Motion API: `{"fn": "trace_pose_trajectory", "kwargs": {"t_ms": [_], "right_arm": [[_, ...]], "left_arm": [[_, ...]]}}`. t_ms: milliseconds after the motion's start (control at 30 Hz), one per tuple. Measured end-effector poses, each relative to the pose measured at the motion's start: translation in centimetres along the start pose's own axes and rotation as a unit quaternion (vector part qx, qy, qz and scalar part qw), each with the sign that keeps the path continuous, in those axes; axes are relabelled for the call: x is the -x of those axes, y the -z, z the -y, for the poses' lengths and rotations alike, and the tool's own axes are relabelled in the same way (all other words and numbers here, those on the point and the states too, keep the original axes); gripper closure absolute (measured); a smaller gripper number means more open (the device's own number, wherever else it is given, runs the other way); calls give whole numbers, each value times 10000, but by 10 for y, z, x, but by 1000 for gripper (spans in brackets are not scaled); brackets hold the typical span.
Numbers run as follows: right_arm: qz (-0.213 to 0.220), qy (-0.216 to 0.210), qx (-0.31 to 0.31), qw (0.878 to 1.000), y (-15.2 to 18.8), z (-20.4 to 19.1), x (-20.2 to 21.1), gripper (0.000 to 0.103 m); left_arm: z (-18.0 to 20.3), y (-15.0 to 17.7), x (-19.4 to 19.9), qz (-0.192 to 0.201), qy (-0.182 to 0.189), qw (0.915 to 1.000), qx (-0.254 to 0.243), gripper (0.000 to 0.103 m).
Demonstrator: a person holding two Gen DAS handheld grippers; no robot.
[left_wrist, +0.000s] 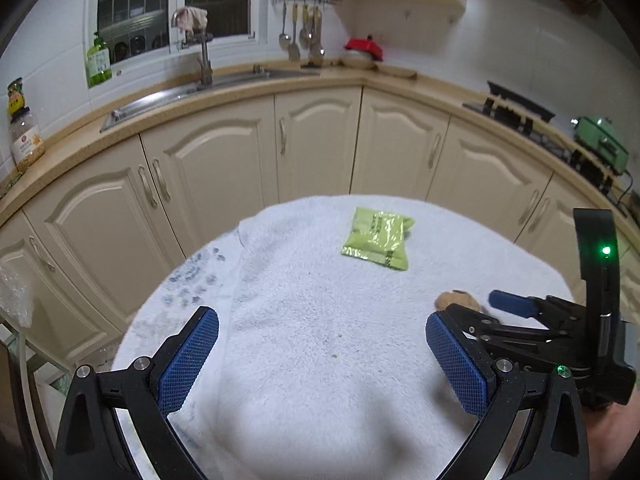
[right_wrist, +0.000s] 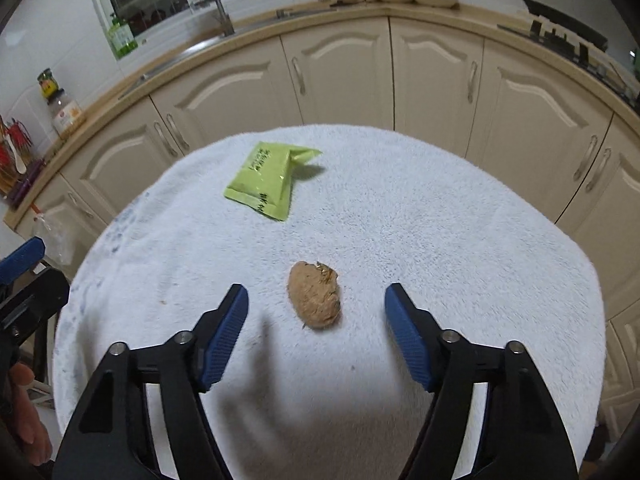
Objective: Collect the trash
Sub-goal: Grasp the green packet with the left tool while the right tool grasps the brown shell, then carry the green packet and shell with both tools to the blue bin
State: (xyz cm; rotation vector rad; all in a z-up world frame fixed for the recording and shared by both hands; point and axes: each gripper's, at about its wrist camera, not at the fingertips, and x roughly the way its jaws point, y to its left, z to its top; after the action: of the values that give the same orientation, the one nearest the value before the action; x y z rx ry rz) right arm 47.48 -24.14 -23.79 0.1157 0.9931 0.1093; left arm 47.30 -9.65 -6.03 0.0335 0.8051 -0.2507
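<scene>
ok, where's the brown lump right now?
In the right wrist view the brown lump lies on the white towel, just ahead of the open right gripper, nearer than the green packet.

Your colour inventory:
- Towel: white, fluffy; its cover's left edge shows a faint blue-grey speckled print.
- Packet: lime green with dark lettering.
- Lump: tan-brown, with a small yellowish fleck at its top.
- Your left gripper and right gripper: black frames, blue textured pads.
- Cabinet doors: cream.
- Countertop: beige.
- Bottle by your window: green.
- Lid: red.
</scene>
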Motion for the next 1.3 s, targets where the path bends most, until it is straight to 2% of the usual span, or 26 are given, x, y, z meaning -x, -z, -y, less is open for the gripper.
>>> {"fn": "trace_pose_trajectory", "kwargs": {"t_ms": [33, 100, 167, 200, 533, 767, 833, 900, 933, 967, 1067, 1200, 1300], "right_arm": [[-65, 3, 41, 10000, 0, 0, -6, 53], [-81, 70, 227, 9997, 2, -2, -14, 63], [-60, 61, 323, 9994, 1, -3, -13, 67], [-59, 9, 305, 9995, 1, -2, -13, 74], [183, -141, -231, 9995, -9, 39, 1, 75], [271, -154, -401, 9987, -13, 49, 1, 75], [279, -154, -422, 9986, -13, 49, 1, 75], [291, -170, -453, 9984, -12, 51, 3, 75], [299, -153, -461, 9984, -12, 51, 5, 75], [306, -144, -469, 9983, -11, 52, 7, 75], [343, -103, -511, 9981, -8, 54, 15, 75], [431, -76, -554, 9975, -2, 53, 32, 75], [536, -61, -584, 9968, 4, 50, 51, 75]], "left_arm": [[2, -4, -10, -51, -7, 10000, -15, 1], [6, -15, -31, -154, -14, 9999, -61, 1], [10, -24, -50, -220, -28, 9997, -115, 1], [12, -28, -60, -246, -35, 9996, -143, 1], [35, -78, -158, -412, 46, 9978, -520, 1], [50, -84, -211, -652, 135, 9945, -812, 1], [51, -90, -230, -719, 248, 9935, -848, 8], [50, -93, -254, -1050, 485, 9901, -798, 52], [49, -95, -256, -946, 548, 9912, -740, 55], [47, -96, -262, -1007, 657, 9903, -690, 61], [41, -92, -265, -978, 766, 9901, -654, 66], [37, -82, -258, -867, 756, 9909, -694, 67], [34, -69, -238, -681, 762, 9930, -597, 67]]}}
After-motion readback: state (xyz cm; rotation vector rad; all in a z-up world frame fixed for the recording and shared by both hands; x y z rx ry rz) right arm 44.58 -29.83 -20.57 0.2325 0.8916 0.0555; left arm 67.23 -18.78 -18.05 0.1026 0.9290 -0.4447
